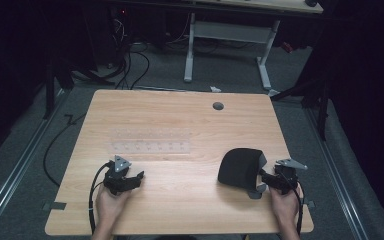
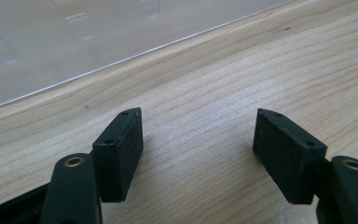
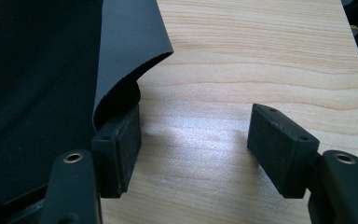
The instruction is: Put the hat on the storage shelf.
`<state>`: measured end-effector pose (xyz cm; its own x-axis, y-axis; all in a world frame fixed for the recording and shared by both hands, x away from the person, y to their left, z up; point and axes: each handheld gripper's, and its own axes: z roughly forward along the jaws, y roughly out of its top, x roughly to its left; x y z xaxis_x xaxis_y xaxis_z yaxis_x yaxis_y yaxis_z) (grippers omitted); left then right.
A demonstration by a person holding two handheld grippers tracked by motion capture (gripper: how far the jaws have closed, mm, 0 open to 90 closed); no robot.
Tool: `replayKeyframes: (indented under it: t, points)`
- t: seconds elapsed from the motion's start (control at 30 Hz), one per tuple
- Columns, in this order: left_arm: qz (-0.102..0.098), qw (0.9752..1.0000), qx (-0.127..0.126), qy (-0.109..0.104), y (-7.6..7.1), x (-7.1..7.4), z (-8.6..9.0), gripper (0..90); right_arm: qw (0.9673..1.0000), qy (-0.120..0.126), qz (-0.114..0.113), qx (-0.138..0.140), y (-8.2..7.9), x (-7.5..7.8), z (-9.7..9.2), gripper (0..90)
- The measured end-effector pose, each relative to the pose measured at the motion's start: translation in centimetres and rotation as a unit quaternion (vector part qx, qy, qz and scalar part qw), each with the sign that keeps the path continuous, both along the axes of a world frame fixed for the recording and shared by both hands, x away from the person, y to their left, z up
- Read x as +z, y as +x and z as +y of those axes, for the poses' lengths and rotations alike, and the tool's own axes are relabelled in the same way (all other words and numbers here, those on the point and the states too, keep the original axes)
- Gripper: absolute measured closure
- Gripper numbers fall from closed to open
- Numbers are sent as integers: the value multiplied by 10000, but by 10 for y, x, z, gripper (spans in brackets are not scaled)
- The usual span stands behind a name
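Note:
A black, grey-backed flexible mat (image 1: 240, 167) lies curled on the wooden table (image 1: 180, 120), at the front right. My right gripper (image 1: 266, 182) stands open just right of it. In the right gripper view the mat (image 3: 51, 79) curls up beside the left jaw, and bare wood shows between the jaws of the right gripper (image 3: 193, 140). My left gripper (image 1: 130, 181) rests open at the front left. In the left gripper view the left gripper (image 2: 198, 144) has bare tabletop between its jaws.
A clear plastic sheet with small raised tabs (image 1: 150, 141) lies flat mid-table, just beyond the left gripper; its edge (image 2: 121, 63) crosses the left gripper view. A grey cable hole (image 1: 218, 106) sits near the far edge. Beyond the table stand a white desk frame (image 1: 227, 37) and floor cables.

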<state>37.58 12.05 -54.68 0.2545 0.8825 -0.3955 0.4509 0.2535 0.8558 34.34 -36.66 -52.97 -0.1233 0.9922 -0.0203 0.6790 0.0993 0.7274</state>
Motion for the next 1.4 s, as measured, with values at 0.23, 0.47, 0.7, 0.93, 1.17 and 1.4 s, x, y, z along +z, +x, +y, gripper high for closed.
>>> replayKeyframes:
  t: [0.23, 0.47, 0.7, 0.93, 1.17, 1.4]
  points:
    - [0, 10000, 3, 1, 0, 0, 0, 335, 10000, 25, 3, -25, 0, 0, 0, 352]
    - [1, 10000, 7, 2, 0, 0, 0, 333, 10000, 25, 2, -25, 0, 0, 0, 352]
    - [3, 10000, 9, 2, 0, 0, 0, 332, 10000, 45, 15, -16, 0, 0, 0, 349]
    - [3, 10000, 10, 1, 0, 0, 0, 332, 10000, 67, 36, -8, -1, 1, -1, 384]
    - [2, 10000, 9, 2, 0, 0, 0, 330, 9997, 240, -94, 6, -10, 9, -5, 426]
    - [4, 10000, 9, 5, 0, 0, 0, 329, 9991, 320, -261, 89, -21, 18, -8, 428]
